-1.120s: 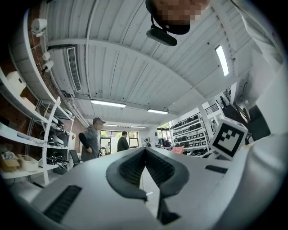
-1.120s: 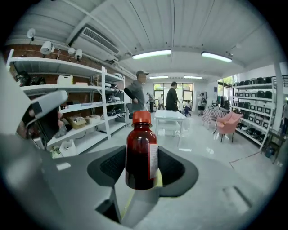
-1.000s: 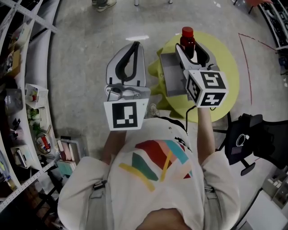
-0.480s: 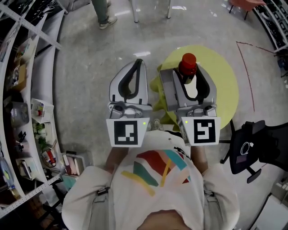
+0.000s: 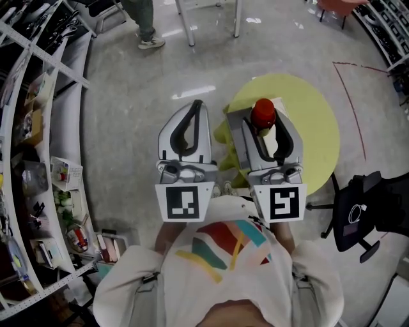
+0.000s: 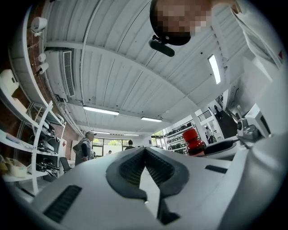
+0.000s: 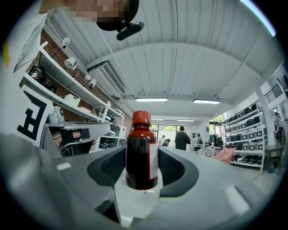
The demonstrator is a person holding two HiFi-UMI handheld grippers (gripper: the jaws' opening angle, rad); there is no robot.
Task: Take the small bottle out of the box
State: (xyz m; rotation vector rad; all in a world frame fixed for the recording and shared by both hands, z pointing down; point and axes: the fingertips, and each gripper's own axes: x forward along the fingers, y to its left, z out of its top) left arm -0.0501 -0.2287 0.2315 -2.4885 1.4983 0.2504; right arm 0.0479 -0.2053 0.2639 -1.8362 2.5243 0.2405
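A small dark red bottle [image 7: 141,152] with a red cap [image 5: 262,112] stands upright between the jaws of my right gripper [image 5: 269,125], which is shut on it and points upward. In the right gripper view the bottle has a white label on its side. The grey box [image 5: 236,131] lies on the round yellow-green table [image 5: 313,121], below and left of the bottle and partly hidden by that gripper. My left gripper [image 5: 193,110] is held up beside it, jaws closed together with nothing in them. The bottle [image 6: 194,142] also shows at the right of the left gripper view.
Shelving with boxes and small items runs along the left [image 5: 45,166]. A black office chair [image 5: 367,214] stands at the right. A person's legs [image 5: 146,22] and metal chair legs [image 5: 211,19] are at the top. Both gripper views look up at the ceiling and a room with several people.
My right gripper has lifted the bottle away from the box and swung toward me, now held level beside the left gripper. The view has shifted so the table sits lower.
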